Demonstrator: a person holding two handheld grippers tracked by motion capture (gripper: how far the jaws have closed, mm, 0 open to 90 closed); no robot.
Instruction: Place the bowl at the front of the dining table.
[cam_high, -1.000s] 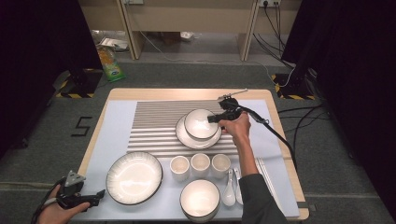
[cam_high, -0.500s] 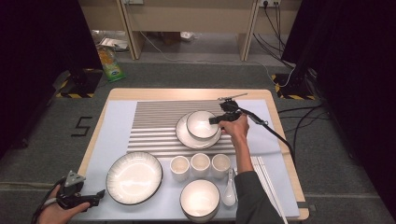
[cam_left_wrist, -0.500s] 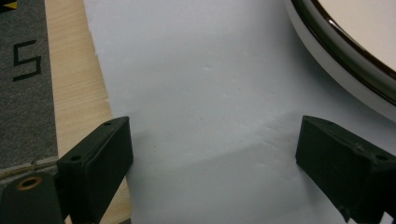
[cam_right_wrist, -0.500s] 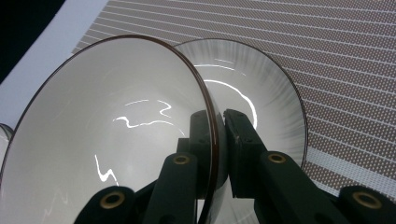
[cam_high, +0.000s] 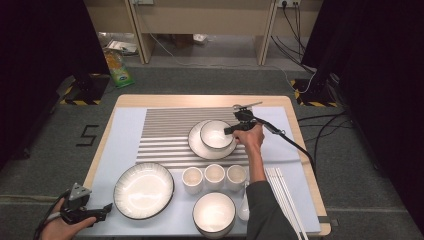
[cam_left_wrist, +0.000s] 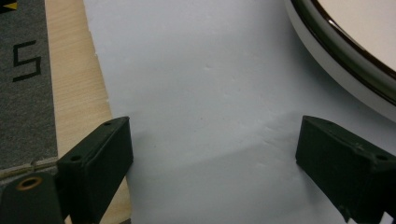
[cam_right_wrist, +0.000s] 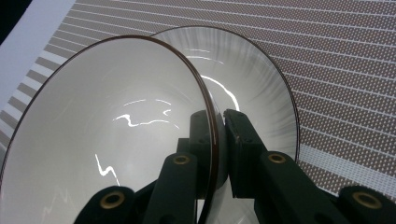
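Observation:
A small white bowl (cam_high: 216, 134) with a dark rim sits over a white plate (cam_high: 199, 146) on the striped mat. My right gripper (cam_high: 231, 130) is shut on the bowl's right rim. In the right gripper view the rim of the bowl (cam_right_wrist: 107, 135) is pinched at my right gripper (cam_right_wrist: 219, 126), and the plate (cam_right_wrist: 254, 79) shows behind it. I cannot tell whether bowl and plate touch. My left gripper (cam_high: 107, 207) rests open at the table's front left corner. In its own view my left gripper (cam_left_wrist: 212, 154) holds nothing, with the pale mat (cam_left_wrist: 201, 84) under it.
A large plate (cam_high: 143, 189) lies just right of the left gripper, its rim (cam_left_wrist: 345, 60) close by. Three cups (cam_high: 214, 175) stand in a row, with a bowl (cam_high: 214, 212) and a spoon (cam_high: 244, 207) in front. Chopsticks (cam_high: 285, 195) lie at the right edge.
The right hand has shifted slightly to the left with the bowl held in the gripper. The left gripper has stayed where it was.

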